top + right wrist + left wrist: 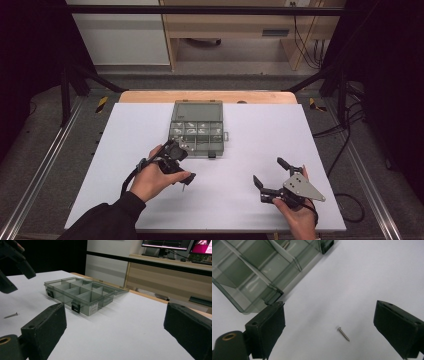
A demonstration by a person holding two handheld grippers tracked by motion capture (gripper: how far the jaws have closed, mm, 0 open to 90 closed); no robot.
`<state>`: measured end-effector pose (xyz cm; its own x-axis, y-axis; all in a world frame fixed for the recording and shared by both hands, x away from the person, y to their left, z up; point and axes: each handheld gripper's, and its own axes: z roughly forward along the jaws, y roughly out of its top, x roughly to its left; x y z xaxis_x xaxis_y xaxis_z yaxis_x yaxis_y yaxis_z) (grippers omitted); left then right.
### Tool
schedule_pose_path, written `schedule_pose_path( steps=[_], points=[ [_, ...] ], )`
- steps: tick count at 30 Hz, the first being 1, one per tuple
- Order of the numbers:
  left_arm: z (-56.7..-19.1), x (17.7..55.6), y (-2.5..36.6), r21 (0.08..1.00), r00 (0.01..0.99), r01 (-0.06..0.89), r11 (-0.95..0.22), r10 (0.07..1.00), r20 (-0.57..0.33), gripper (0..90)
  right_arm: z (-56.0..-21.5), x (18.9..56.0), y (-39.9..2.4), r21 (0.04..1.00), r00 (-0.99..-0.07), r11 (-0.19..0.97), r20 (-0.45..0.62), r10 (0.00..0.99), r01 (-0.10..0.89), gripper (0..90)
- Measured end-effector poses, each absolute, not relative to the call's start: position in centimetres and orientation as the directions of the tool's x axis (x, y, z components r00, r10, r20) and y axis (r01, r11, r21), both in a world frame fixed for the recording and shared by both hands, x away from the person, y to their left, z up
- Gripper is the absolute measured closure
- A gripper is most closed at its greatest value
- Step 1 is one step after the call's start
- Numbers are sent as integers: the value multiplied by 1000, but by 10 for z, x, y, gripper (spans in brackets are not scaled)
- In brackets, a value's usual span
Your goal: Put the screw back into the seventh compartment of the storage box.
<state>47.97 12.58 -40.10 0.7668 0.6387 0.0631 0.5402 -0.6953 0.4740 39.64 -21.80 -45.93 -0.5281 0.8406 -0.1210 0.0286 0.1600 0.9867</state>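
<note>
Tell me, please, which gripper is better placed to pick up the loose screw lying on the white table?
The left gripper: its open jaws already straddle the screw beside the compartment box. The right gripper, also open, sits farther off to the side.

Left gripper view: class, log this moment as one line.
left gripper: open, above screw | screw: loose on table | organizer box: lid open | right gripper: open, idle

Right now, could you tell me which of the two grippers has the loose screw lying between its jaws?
The left gripper: the screw lies on the white table between its open jaws. The right gripper is apart.
</note>
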Motion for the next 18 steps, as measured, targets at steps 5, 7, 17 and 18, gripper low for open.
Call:
schedule_pose_path(
  steps=[5, 7, 17, 18],
  points=[
    [-412, 476, 125, 445, 780, 540, -714, 624, 55, 118, -459, 396, -218, 987, -527, 159, -120, 841, 29, 44],
    [-414, 475, 124, 439, 780, 542, -716, 624, 54, 104, -459, 396, -218, 987, -528, 159, -119, 841, 30, 44],
    [-421, 475, 124, 384, 800, 541, -748, 599, 41, 255, -459, 396, -218, 987, -527, 160, -122, 841, 28, 44],
    [-422, 476, 124, 383, 797, 547, -744, 603, 34, 283, -459, 396, -218, 987, -528, 159, -120, 841, 29, 44]
  ],
)
